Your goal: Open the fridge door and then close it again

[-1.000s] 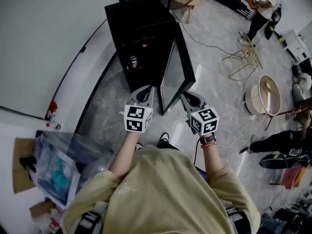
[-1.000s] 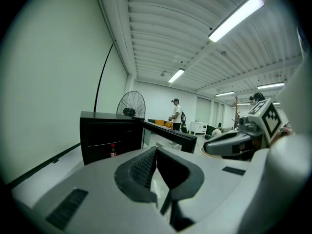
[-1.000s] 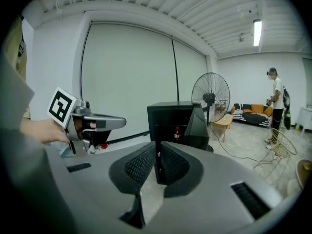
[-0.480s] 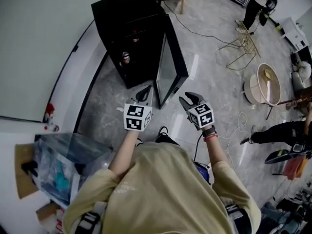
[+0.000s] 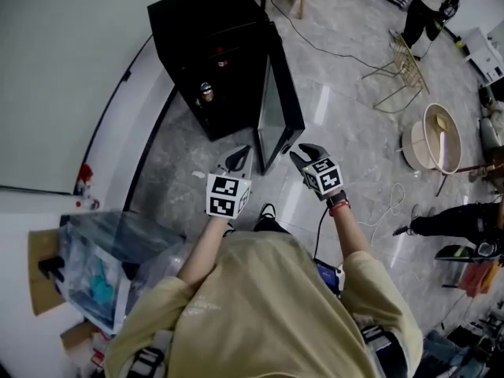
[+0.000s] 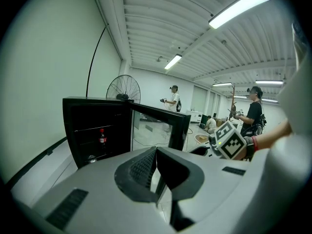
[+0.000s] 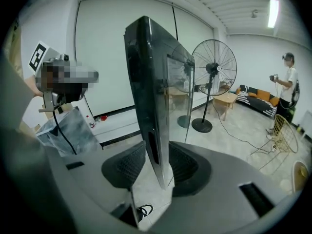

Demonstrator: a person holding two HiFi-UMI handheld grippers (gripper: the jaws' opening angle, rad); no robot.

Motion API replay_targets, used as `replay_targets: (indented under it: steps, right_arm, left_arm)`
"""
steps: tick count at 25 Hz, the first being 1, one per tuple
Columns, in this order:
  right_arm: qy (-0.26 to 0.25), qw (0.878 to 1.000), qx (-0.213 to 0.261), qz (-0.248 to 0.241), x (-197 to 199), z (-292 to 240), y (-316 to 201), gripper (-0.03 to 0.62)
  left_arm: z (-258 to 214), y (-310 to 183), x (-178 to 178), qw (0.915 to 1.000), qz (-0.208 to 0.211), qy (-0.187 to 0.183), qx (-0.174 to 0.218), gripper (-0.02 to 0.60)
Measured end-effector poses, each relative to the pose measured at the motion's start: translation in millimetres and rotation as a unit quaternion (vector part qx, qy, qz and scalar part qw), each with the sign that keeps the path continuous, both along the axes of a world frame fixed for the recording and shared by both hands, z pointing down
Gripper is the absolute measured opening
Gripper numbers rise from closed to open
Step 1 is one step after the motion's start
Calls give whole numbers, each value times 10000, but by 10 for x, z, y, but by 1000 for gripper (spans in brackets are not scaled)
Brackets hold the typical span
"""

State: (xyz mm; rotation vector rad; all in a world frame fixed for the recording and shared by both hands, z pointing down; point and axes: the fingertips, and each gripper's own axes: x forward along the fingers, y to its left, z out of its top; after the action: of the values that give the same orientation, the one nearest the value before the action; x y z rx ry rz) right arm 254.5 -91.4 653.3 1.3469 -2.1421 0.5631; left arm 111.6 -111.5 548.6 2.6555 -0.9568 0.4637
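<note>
A white wall curves down the left side, with a clear plastic bag near its foot. The black mini fridge stands on the pale grey tiled floor beside the wall. A bottle is inside, and the glass door is swung open toward the person. The left gripper hangs before the opening, fingers closed together on nothing. The right gripper has just been opening; its fingers stand spread with the door's free edge between them, not gripped. Farther right are a gold wire chair and a round tub.
</note>
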Motion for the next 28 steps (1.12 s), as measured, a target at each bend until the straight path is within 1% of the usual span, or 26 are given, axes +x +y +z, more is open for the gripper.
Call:
replay_targets:
  steps: [5,6,8,11,16,20,28]
  right_arm:
    - [2,9999,-100,-127,-35,137,-108,160]
    - [23,9999,-108,-97,-27,172,-130,148]
    - [40,9999,-94,-15,-14,227,-163,101]
    - [-17,10000,-77,55,-51,262,-176,71]
    - [-47,9999,-45,144,-93,254,-206,72]
    - [-120,9996,-145,218,-144,263,-190,72]
    - [-206,9989,-260,341,-236,291,-194,74]
  left_arm:
    - [71,-7,-44,9999,-90,-71,-71,18]
    - [81,-15,-57,9999,-109,-71,-79,18]
    - [106,-25,-92,9998,-147,-86,-107,18]
    - [123,-35,-156,9997,-201,-82,-113,18]
    - [171,-31,-236,9994,-286,-75,-165,18]
    - [215,-4,-277,9992,-301,-67,-256,18]
    - [254,22,-395,9988,-392,-69,-292,18]
